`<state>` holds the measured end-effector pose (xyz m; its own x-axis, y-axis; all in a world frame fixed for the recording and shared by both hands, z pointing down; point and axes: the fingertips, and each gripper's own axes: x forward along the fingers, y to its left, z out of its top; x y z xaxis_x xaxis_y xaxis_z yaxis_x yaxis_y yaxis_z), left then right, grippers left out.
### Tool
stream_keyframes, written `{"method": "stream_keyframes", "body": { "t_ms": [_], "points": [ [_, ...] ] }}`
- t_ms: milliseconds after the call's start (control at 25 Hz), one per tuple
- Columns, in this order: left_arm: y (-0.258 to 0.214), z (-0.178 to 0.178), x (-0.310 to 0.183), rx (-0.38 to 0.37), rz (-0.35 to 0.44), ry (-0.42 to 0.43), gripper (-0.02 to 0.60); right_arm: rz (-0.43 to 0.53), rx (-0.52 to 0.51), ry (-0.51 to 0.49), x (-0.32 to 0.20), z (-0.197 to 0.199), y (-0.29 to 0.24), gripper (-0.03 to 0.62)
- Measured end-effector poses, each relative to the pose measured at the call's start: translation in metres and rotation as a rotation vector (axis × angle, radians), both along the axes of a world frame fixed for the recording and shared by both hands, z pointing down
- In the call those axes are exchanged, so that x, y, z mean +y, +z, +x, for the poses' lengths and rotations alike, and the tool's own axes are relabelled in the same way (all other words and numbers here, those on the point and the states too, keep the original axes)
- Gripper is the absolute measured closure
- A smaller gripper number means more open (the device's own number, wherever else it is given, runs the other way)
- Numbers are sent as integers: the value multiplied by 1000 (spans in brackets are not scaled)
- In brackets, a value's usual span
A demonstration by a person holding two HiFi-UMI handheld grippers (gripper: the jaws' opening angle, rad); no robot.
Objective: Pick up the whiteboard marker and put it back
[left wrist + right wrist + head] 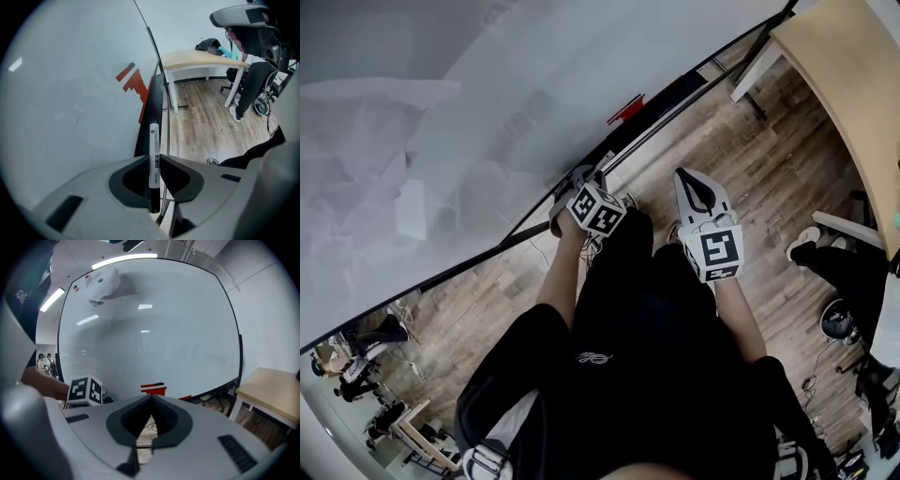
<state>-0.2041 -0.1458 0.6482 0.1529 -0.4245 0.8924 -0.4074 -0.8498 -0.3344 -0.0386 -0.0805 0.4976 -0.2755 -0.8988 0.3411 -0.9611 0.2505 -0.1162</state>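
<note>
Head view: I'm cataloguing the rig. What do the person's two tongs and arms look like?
Left tongs and right tongs are pale grey, tapering shells with dark inner pads, each carrying a white cube with black square markers. The person wears black; forearms are bare.

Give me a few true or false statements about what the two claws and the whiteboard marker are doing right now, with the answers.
1. The left claw is closed on the black whiteboard marker with a white label. True.
2. The right claw is wide open. False: its jaws are together, with nothing between them.
3. The marker lies on the light wooden table. False: it sits between the left claw's jaws, close to the white whiteboard.
4. The brown wood-plank floor runs under the table. True.
</note>
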Motion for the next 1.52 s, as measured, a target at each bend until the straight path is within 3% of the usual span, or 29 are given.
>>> {"method": "stream_keyframes", "body": {
  "t_ms": [280, 760, 920, 1080, 1320, 1520],
  "points": [
    [-32, 1, 4, 95, 73, -57, 514, 16, 0, -45, 6, -11, -9, 591],
    [-104, -4, 51, 405, 232, -276, 514, 82, 15, -209, 36, -41, -30, 591],
    [-126, -12, 80, 557, 297, -378, 514, 111, 49, -260, 51, -55, -36, 591],
    [-151, -21, 111, 634, 384, -422, 514, 147, 31, -290, 57, -68, -45, 591],
    [-202, -26, 141, 806, 471, -474, 514, 185, 0, -271, 70, -79, -61, 592],
    [-236, -16, 148, 911, 524, -419, 514, 222, -23, -173, 77, -69, -75, 592]
  ]
}}
